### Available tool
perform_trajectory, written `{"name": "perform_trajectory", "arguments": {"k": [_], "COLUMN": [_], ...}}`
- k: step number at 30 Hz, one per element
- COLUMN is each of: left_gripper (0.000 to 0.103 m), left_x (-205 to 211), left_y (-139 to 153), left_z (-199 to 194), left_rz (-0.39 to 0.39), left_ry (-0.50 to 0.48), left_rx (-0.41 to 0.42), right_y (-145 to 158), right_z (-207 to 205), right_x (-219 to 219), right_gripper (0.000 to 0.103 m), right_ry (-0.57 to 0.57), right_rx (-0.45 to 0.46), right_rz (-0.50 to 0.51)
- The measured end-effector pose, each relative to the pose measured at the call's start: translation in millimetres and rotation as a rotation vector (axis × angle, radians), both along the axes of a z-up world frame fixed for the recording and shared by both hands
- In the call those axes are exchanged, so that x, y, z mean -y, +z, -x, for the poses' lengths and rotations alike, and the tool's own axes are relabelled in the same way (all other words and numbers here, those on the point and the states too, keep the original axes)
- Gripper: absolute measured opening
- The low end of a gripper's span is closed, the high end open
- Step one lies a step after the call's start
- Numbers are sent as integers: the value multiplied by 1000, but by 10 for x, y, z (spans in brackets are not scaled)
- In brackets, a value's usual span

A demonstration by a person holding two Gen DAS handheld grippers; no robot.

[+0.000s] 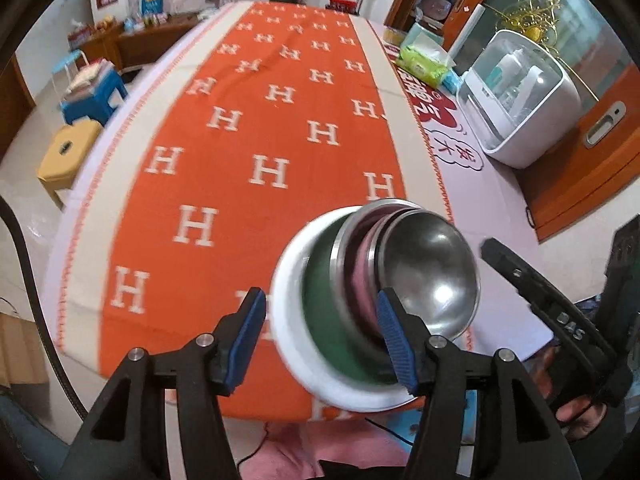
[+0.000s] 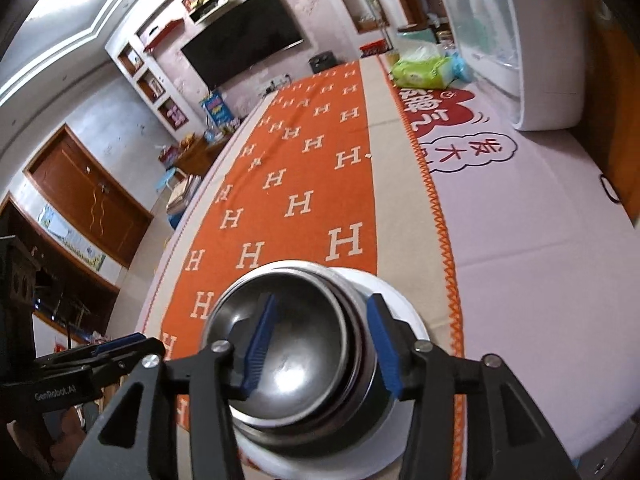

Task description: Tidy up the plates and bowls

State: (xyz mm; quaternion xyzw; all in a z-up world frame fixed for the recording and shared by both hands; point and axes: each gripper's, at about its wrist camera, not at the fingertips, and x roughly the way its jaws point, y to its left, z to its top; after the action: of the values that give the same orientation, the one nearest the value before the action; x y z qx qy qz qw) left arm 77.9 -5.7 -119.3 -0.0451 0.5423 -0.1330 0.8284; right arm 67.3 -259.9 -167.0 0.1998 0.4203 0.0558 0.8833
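Crockery is stacked at the near edge of the orange H-patterned cloth: a white plate carrying nested steel bowls, and everything here I place against that plate.

From my left wrist, the plate looks tipped, and whether it rests on the desk or hangs in a grip I cannot tell. My left claw straddles its near rim, one blue pad outside the rim and the other against the bowls' steel wall. The pads stand wide apart, and I cannot tell whether they pinch anything. My right claw shows beyond the plate's right side.

From my right wrist, the steel bowls sit on the white plate directly ahead. My right claw has one pad inside the top bowl and the other outside the bowl walls, so it bites across the nested rims, though I cannot see whether it presses. My left claw lies left of the plate.

I judge the steel light, stiff and slippery, the plate heavier and breakable. Gripping only bowl walls could let the bowls slide apart, so the plate rim seems the safer hold.
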Motion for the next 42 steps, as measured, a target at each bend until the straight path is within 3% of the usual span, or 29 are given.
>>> {"name": "perform_trajectory", "arguments": {"k": [3,8,17,24,27,30,38,42], "left_gripper": [63,67,89,100,102,102,102,102], "left_x": [-129,-286,-242,-216,-198,-173,-149,-228], "left_y": [123,349,879,1100,1165,1182,1195,1190], "left_z": [146,412,792,983,1035,1101,1233,1228], "left_rz": [-10,-44,-84,-103,-128,-146,-205,-213], "left_ry": [-2,-19,-83,-71,-64,-56,-13,36], "left_rx": [40,101,265,335,370,392,455,461], "right_y": [68,170,705,994,1075,1110,1273,1258], "right_z": [212,504,916,1173,1232,1322,1540,1522], "right_x": [-35,-129,-453,-702,-816,-875,-894,-876], "right_gripper": [64,70,96,103,103,103,103,103], "right_ry": [-16,6,133,99,40,-30,-188,-219], "right_rx": [25,14,42,41,59,70,157,154], "right_rz": [-14,3,138,154,232,289,329,316]}}
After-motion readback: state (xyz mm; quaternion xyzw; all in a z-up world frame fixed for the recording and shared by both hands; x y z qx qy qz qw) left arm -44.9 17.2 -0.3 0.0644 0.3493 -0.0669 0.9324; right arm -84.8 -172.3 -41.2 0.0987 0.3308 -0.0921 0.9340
